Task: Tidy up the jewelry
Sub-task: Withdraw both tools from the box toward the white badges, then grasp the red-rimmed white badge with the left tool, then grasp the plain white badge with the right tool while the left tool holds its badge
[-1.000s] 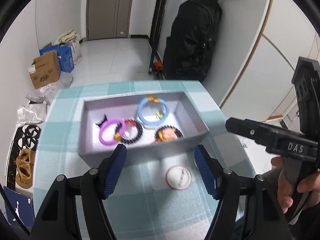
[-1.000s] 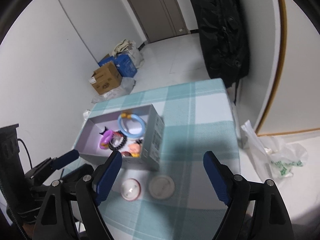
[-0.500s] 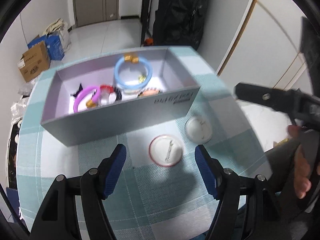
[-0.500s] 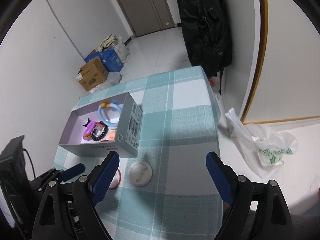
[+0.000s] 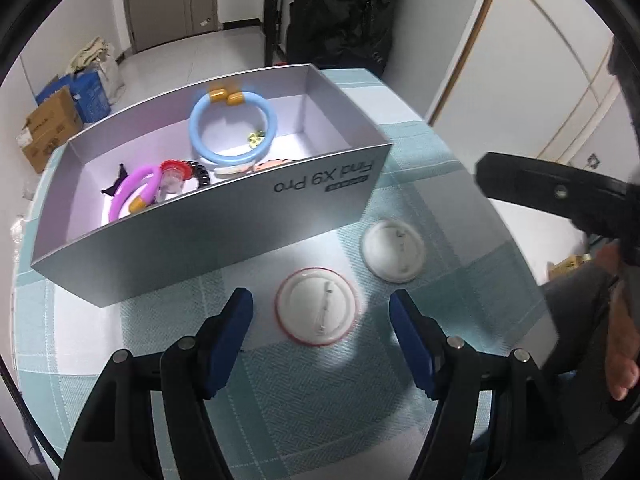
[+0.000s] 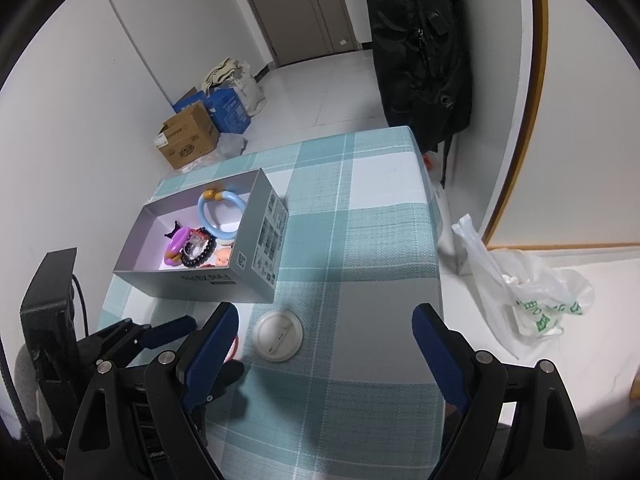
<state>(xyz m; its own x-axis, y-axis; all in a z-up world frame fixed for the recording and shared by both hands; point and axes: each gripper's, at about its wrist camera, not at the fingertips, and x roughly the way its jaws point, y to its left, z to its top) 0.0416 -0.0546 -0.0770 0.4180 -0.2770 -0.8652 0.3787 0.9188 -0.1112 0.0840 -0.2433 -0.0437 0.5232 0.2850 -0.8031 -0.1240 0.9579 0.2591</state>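
Lowered left tongs (image 5: 320, 320) now straddle the red-rimmed badge (image 5: 317, 306), spread wide.

Both the left gripper (image 5: 320, 320) and right gripper (image 6: 326, 330) show blue pads (image 5: 230, 338) on black arms with silver screws (image 5: 454, 343), plus bare skin on the right hand (image 5: 620, 356).

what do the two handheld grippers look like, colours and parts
Both the left gripper and the right gripper have matte black angular frames with silver screw heads and two dark blue fingertip pads. A black cable loops beside the left one's blocky black body.
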